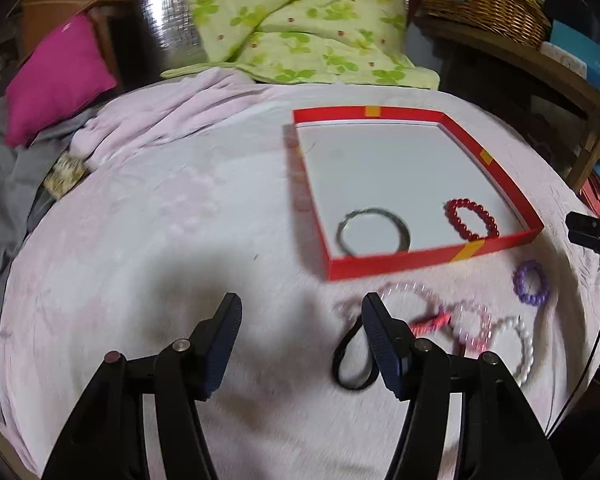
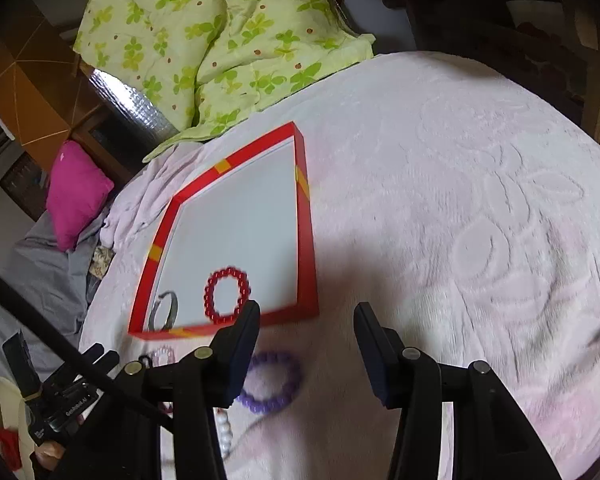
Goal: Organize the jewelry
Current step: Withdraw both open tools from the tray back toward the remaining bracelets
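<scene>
Both the left gripper (image 1: 302, 310) and the right gripper (image 2: 306, 316) have their fingers spread and empty. The purple bracelet (image 2: 274, 384) lies on the bed beside the right gripper's left finger; shift left, straddle the beads, then pinch and carry to the red tray (image 2: 306, 240) ahead.

Your left wrist view looks steeply down over bed, red box (image 1: 416, 258) at 1 o'clock, near. Your right wrist view: same box (image 2: 306, 240) at 10 o'clock.

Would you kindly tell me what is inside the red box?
The red box holds a red bead bracelet and a dark thin bangle; its near wall hides part of the bangle.
</scene>
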Demonstrator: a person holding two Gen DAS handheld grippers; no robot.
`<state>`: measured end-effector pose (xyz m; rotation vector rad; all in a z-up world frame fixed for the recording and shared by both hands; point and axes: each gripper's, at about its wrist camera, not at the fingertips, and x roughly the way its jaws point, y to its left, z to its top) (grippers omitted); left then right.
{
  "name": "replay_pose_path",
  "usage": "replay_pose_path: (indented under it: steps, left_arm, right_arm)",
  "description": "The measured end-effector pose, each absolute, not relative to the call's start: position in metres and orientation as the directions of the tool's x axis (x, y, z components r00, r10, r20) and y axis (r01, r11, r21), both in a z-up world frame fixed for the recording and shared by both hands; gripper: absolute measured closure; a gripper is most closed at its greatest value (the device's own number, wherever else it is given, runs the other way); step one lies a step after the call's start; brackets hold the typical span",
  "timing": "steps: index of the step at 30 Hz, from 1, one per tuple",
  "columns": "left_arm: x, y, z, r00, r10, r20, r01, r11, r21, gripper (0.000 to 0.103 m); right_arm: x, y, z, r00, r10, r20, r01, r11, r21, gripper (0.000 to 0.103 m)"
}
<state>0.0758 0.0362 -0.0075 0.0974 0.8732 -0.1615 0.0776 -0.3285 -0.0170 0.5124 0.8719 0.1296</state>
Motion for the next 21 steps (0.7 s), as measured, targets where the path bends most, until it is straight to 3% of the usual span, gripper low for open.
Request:
replay_pose_path:
  steps: [8,12,21]
  left_arm:
    - [0.037,0.025,-0.026,0.59,-0.144,-0.794,0.24,0.971,0.002,0.039]
    - [0.031,0.004,-0.033,0.59,-0.141,-0.795,0.319,0.945,0.069,0.039]
    - [0.026,-0.023,-0.036,0.539,-0.246,-0.806,0.441,0.897,0.021,0.039]
  right_arm:
    - [0.06,-0.296,-0.023,0.607,0.423,-0.672,0.008,0.843,0.538,0.056]
    - [0.065,-0.296,-0.033,0.601,0.414,-0.683,0.049,0.834,0.549,0.056]
    - [0.081,-0.302,-0.058,0.551,0.389,-0.739,0.096,0.849,0.519,0.059]
